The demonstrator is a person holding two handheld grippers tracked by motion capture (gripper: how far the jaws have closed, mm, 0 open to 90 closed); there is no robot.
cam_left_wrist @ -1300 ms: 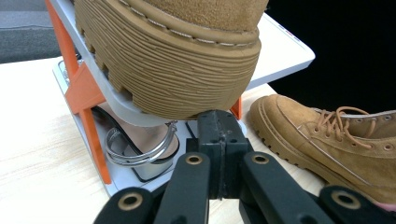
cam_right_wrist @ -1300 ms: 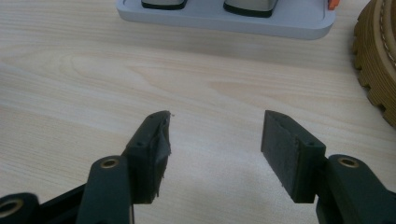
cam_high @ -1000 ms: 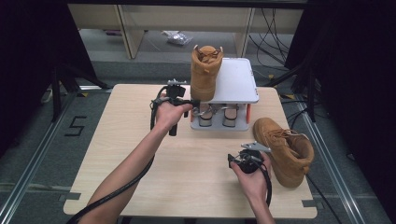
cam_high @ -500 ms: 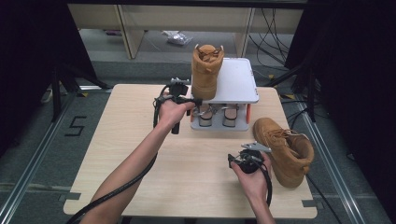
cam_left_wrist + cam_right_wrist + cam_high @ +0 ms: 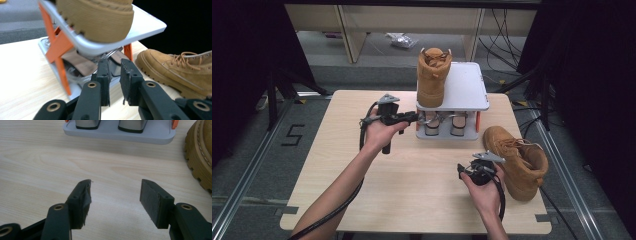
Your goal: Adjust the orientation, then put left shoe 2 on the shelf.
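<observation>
Left tongs (image 5: 115,75), just parting, grasp nothing beside the rack (image 5: 147,23); right tongs (image 5: 115,200) gape empty

Tan boots (image 5: 433,75), tan laces; white rack (image 5: 466,86), orange legs; pale wood table (image 5: 332,150); black jaws

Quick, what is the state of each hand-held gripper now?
Left hand-held gripper: jaws just opened, a small gap, holding nothing.
Right hand-held gripper: open wide, holding nothing.
</observation>
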